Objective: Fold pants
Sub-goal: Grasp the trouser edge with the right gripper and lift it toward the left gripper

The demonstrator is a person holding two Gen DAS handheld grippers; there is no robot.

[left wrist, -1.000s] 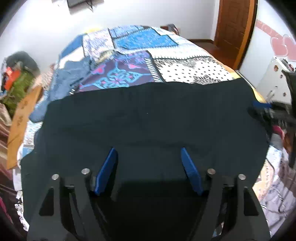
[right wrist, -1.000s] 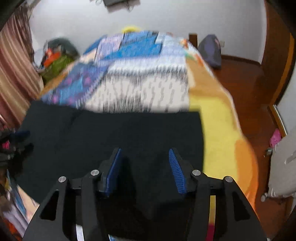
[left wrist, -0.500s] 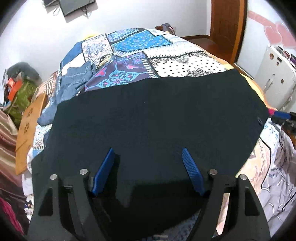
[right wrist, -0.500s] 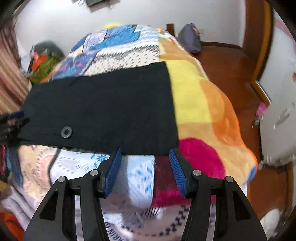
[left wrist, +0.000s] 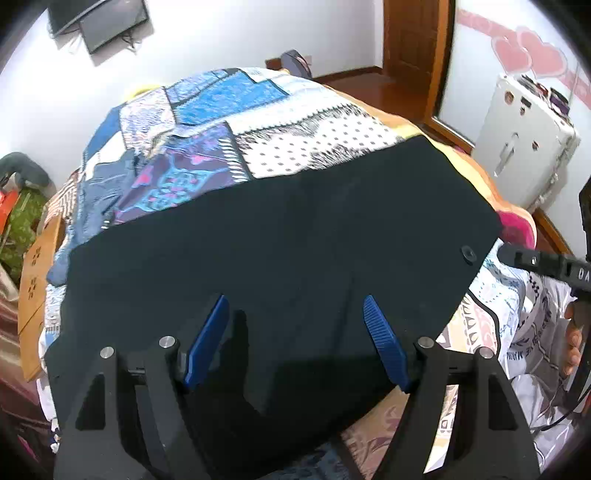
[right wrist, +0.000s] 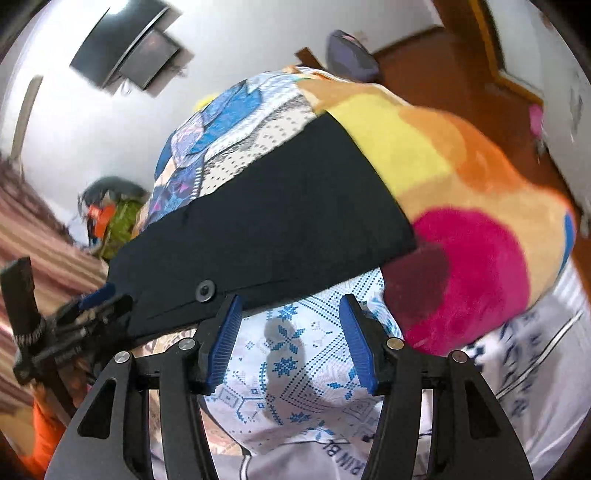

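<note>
The left wrist view shows the left gripper (left wrist: 295,321) spread and empty over the black pants (left wrist: 280,236) lying flat across the bed's (left wrist: 314,122) near edge, while the right wrist view alone shows the right gripper (right wrist: 290,325), spread and empty, beside the pants' button (right wrist: 205,289) corner, over a white patterned sheet (right wrist: 291,369).

Home bedroom. Bed (left wrist: 280,122) with patchwork quilt fills room middle. Behind bed, on white wall, dark screen (left wrist: 99,22). Right of bed, wooden door (left wrist: 413,37), wood floor (left wrist: 362,83), pink heart decals (left wrist: 528,55).
</note>
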